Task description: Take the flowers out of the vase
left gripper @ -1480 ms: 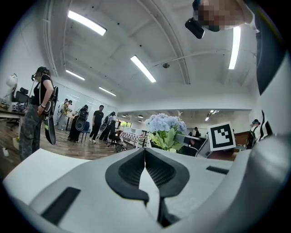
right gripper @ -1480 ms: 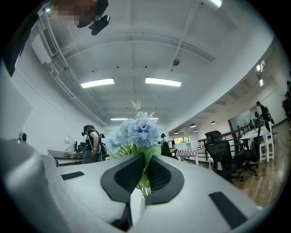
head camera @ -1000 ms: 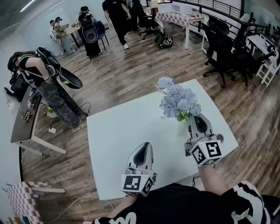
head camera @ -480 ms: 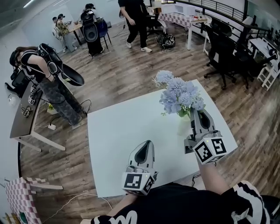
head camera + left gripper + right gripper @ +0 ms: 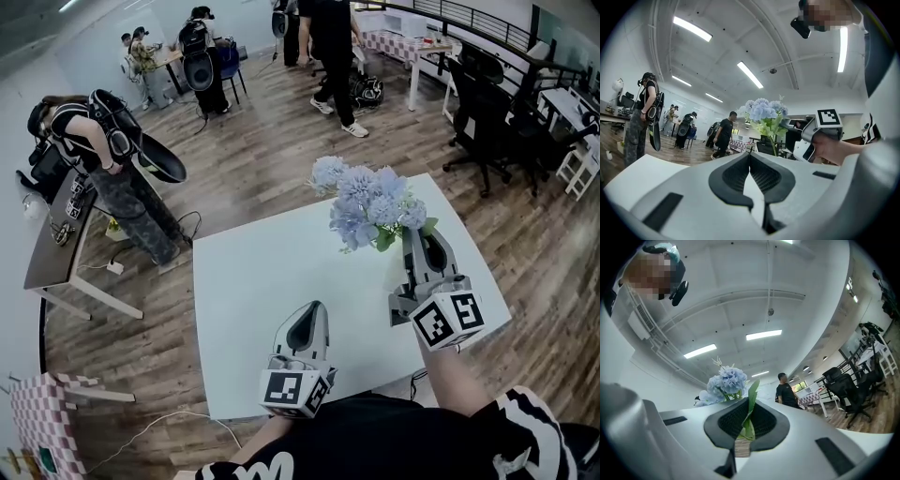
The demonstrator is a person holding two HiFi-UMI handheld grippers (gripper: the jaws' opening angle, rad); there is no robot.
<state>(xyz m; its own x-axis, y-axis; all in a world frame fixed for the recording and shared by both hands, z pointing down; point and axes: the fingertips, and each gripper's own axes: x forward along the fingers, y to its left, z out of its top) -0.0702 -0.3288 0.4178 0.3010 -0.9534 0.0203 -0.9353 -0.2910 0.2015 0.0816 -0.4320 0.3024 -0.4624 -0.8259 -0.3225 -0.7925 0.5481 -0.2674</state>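
Note:
A bunch of pale blue flowers (image 5: 367, 208) with green leaves stands up over the right side of the white table (image 5: 253, 281). My right gripper (image 5: 417, 246) is shut on the green stems (image 5: 749, 420) just under the heads, tilted slightly upward. The blue heads (image 5: 725, 380) rise past its jaws. Only a faint glassy shape (image 5: 397, 274) under the bunch hints at the vase. My left gripper (image 5: 307, 317) hovers over the table's near middle, pointing level, shut and empty. Its own view shows the flowers (image 5: 761, 110) and the right gripper (image 5: 813, 136) ahead to the right.
The table's front edge is just below both grippers. On the wooden floor beyond, a person with a backpack (image 5: 108, 150) bends at a side desk (image 5: 56, 244). Another person (image 5: 333, 56) walks at the back. Black office chairs (image 5: 487, 103) stand at the right.
My right gripper has risen with the flowers, and the bunch has shifted up and a little left. The left gripper stayed put. The person at the back walked to the right.

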